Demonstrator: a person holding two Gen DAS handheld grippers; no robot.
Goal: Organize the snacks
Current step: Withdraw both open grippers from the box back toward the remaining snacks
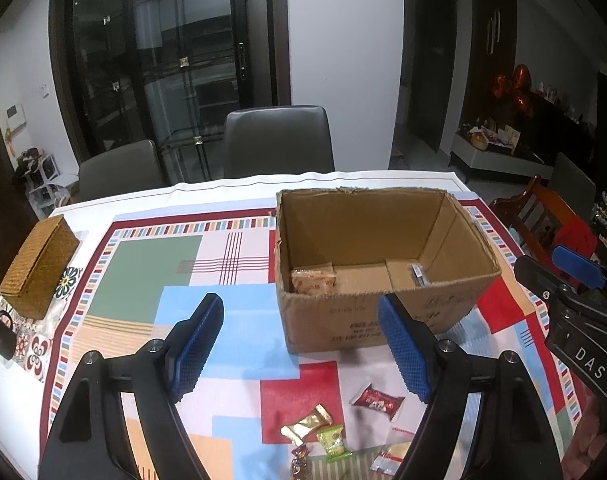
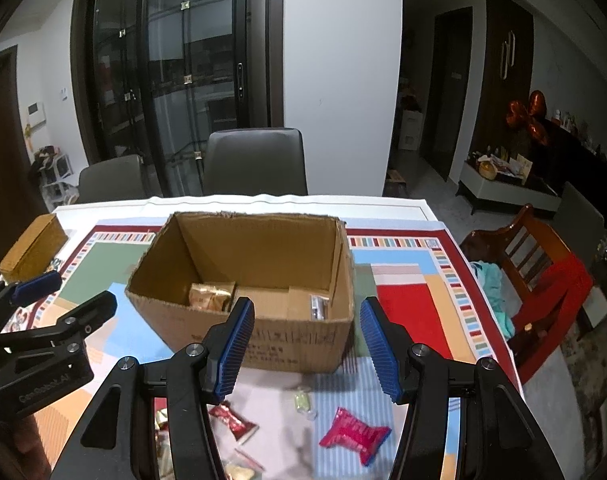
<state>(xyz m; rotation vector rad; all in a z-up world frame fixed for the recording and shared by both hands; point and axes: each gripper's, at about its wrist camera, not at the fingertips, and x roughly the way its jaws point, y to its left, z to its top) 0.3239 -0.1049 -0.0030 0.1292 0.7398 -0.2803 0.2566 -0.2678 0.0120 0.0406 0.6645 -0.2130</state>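
Observation:
An open cardboard box [image 1: 383,316] stands on the patterned tablecloth, also in the right wrist view [image 2: 263,344]. Inside lie a tan snack pack [image 1: 313,280] and a small clear packet [image 1: 417,274]. My left gripper [image 1: 303,348] is open and empty, in front of the box's left corner. My right gripper [image 2: 305,350] is open and empty, in front of the box. Loose snacks lie near me: a red packet [image 1: 377,399], a gold one [image 1: 305,424], a green one [image 1: 334,442], a pink-red one [image 2: 353,436], a pale candy [image 2: 303,400].
A woven wicker box [image 1: 39,268] sits at the table's left edge. Two grey chairs [image 1: 279,140] stand behind the table. A wooden chair with red cloth [image 2: 543,268] is at the right. The tablecloth [image 1: 155,256] covers the table.

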